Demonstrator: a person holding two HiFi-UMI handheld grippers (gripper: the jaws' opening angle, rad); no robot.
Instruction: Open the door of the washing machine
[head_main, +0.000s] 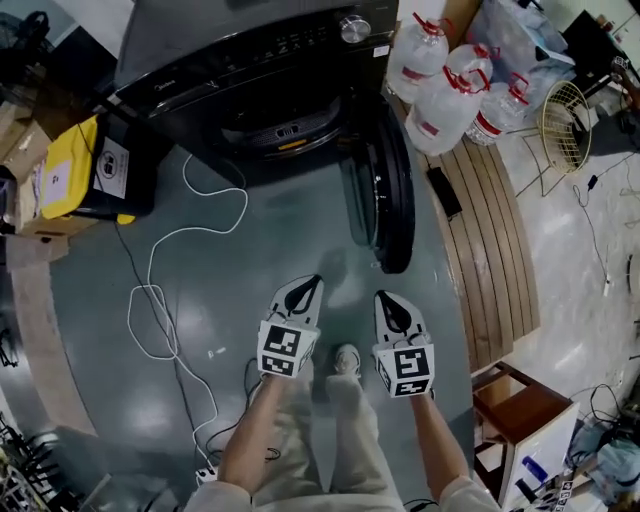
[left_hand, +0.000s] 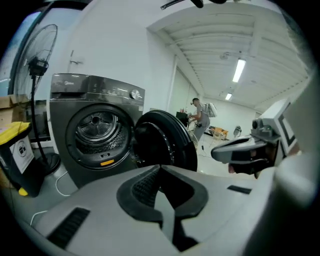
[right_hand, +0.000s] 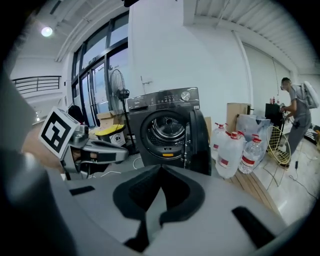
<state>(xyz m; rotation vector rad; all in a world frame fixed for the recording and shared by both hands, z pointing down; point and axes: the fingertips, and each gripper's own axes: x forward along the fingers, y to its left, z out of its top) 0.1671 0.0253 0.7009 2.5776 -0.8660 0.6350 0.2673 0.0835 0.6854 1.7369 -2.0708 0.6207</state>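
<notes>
The dark washing machine (head_main: 250, 70) stands at the top of the head view, its round door (head_main: 385, 195) swung wide open to the right, and the drum (left_hand: 95, 130) shows bare. Both grippers hang over the grey floor well short of the machine, side by side. The tips of my left gripper (head_main: 315, 282) meet with nothing between them, seen close in its own view (left_hand: 160, 167). My right gripper (head_main: 383, 297) is likewise shut and empty (right_hand: 160, 167). Each gripper shows in the other's view: the right one (left_hand: 235, 150), the left one (right_hand: 100, 152).
A white cable (head_main: 170, 290) loops on the floor left of me. A yellow-lidded bin (head_main: 95, 165) stands left of the machine, several water bottles (head_main: 450, 85) right of it on a wooden platform (head_main: 490, 240). A wooden stool (head_main: 520, 410) stands at lower right. A person (right_hand: 295, 107) stands far back.
</notes>
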